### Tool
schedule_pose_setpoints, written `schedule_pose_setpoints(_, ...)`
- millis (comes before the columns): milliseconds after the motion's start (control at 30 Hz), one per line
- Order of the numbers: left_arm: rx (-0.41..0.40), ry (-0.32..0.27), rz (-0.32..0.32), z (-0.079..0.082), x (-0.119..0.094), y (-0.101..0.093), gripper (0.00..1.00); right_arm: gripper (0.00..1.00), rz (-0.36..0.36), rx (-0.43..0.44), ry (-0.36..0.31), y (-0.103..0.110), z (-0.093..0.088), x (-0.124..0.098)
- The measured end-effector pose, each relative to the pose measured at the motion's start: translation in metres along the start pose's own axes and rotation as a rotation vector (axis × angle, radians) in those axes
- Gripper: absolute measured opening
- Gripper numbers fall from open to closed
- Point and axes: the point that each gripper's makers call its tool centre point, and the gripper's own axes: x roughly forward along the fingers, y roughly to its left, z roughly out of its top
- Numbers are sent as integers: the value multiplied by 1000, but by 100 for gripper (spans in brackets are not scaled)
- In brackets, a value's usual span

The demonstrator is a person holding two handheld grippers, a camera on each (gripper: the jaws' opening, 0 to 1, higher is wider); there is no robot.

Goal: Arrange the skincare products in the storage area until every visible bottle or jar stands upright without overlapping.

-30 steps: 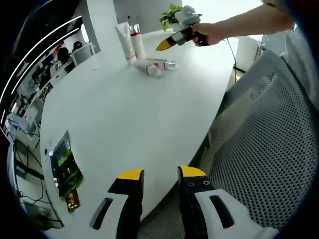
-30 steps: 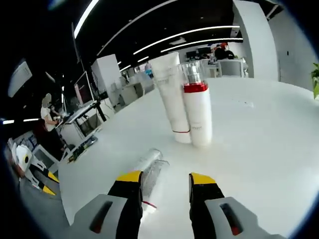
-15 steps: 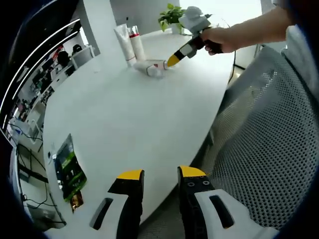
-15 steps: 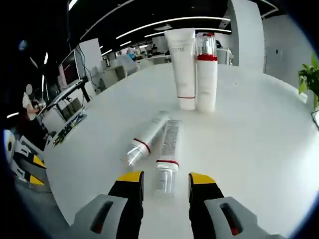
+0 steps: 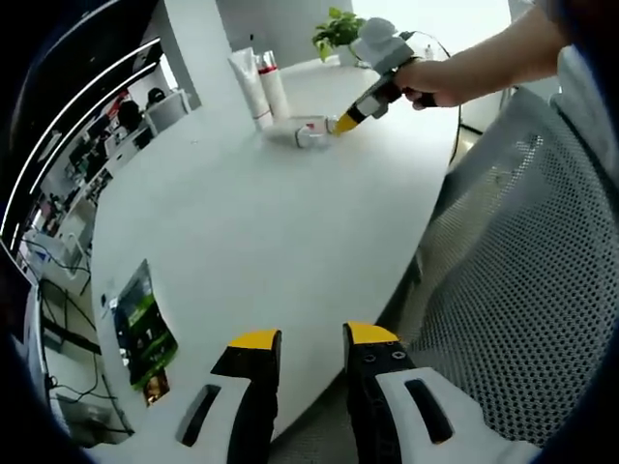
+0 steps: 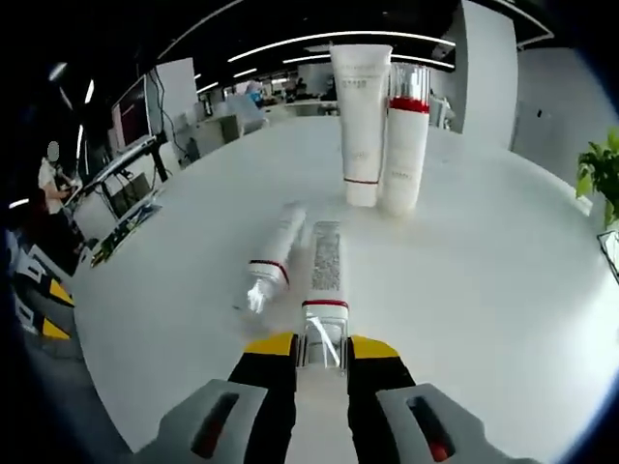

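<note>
Right tool point(image 6: 320, 345) pinching lying bottle point(image 6: 326, 280)

Four skincare containers in all: two stand upright at the upper centre of the right gripper view, a white tube point(image 6: 361, 121) and a red-banded pump bottle point(image 6: 404, 140). Two more lie flat at the frame's centre, a clear-capped bottle point(image 6: 274, 266) and a second clear-capped bottle point(image 6: 326, 290).
</note>
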Motion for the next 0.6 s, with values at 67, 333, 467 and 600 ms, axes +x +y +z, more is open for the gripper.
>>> schedule_pose_setpoints(67, -3, -3, 5, 0, 0, 1, 23, 12, 13, -2, -9, 0, 3, -6)
schedule_pose_setpoints(333, -41, -53, 8, 9, -4, 4, 25, 12, 119, -14, -74, 24, 22, -34)
schedule_pose_setpoints(467, -23, -69, -6, 12, -4, -1, 30, 12, 184, -56, -90, 42, 28, -47)
schedule_pose_setpoints(600, -35, -83, 13, 13, -5, 4, 31, 13, 276, -87, -105, 69, 35, -58)
